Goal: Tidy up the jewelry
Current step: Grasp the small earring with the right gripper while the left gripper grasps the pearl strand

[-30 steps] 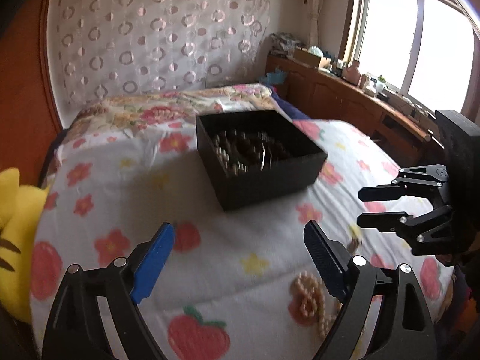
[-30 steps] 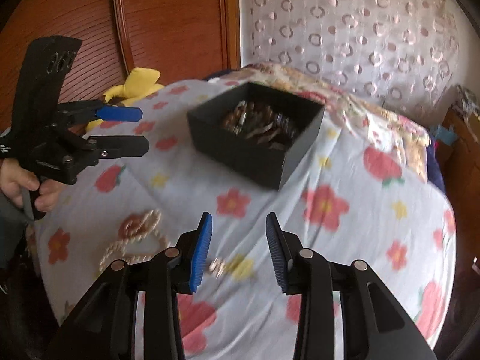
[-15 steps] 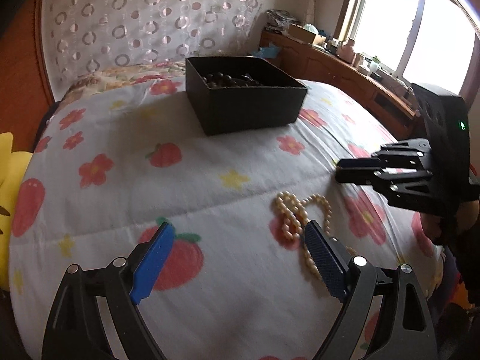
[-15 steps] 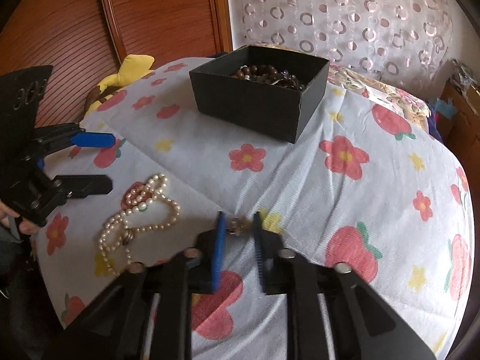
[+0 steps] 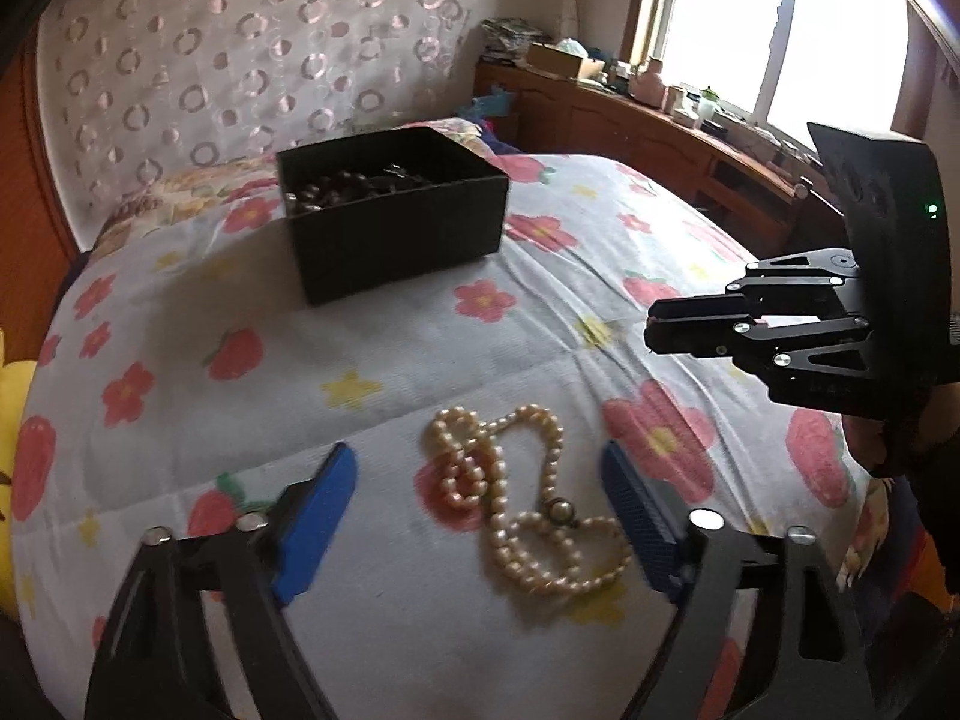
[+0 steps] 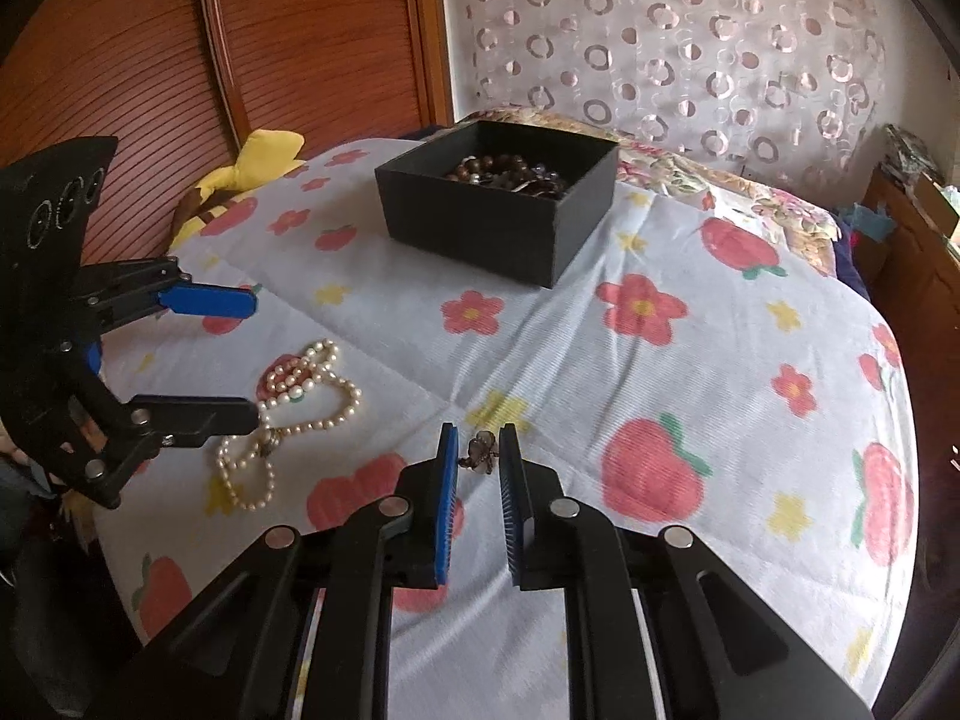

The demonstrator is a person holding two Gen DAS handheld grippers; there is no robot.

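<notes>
A pearl necklace [image 5: 528, 504] lies coiled on the flowered bedspread, between the fingers of my open left gripper [image 5: 474, 480]; it also shows in the right wrist view [image 6: 288, 408]. My right gripper [image 6: 478, 447] has closed on a small brown brooch-like piece [image 6: 480, 450] at its fingertips, low over the bedspread. A black box [image 5: 393, 210] holding dark beaded jewelry stands further back; it shows in the right wrist view too [image 6: 498, 204]. The right gripper appears at the right of the left wrist view [image 5: 660, 324], jaws nearly together.
A yellow plush toy [image 6: 258, 156] lies at the bed's left edge by the wooden headboard [image 6: 180, 60]. A wooden cabinet [image 5: 660, 138] with clutter runs under the window. The bedspread [image 6: 660, 360] slopes away on all sides.
My left gripper moved forward so the pearl necklace now lies between its fingers. My right gripper narrowed from open to closed around the small brown piece.
</notes>
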